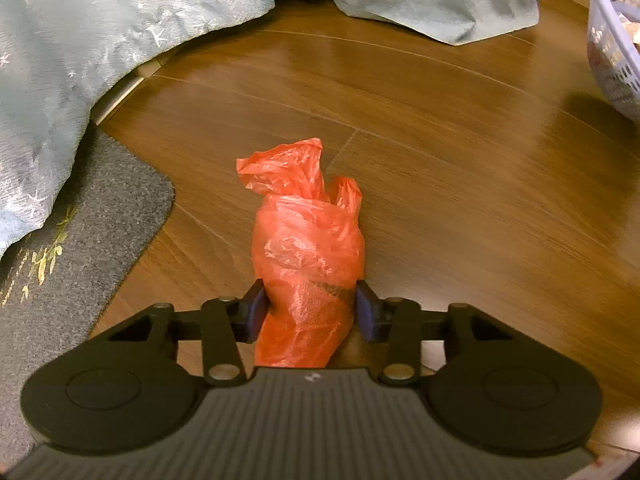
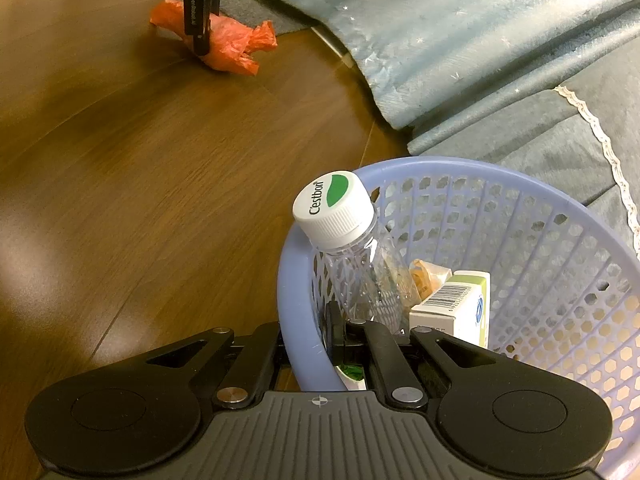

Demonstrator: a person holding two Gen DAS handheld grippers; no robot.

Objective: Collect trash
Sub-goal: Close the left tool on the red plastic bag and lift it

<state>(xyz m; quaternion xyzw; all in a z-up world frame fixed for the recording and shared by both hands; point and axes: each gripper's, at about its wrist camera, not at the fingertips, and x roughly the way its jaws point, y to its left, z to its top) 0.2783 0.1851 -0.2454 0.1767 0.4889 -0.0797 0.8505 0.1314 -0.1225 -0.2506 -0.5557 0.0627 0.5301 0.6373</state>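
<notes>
The red plastic bag [image 1: 308,248] sits pinched in the left gripper [image 1: 310,308] on the floor [image 1: 440,160]; lift it gently toward the basket [image 2: 304,300], whose rim the right gripper [image 2: 306,336] clamps.

Left wrist cam sat low, close over the wood floor [image 1: 440,128], looking forward past its jaws at the red bag [image 1: 308,232] toward the blue bedding [image 1: 80,60]. Right wrist cam looked down into the purple basket [image 2: 532,184] right under it. Both views shared the bag [image 2: 228,44], the floor, the bedding and the basket's edge [image 1: 612,60].
</notes>
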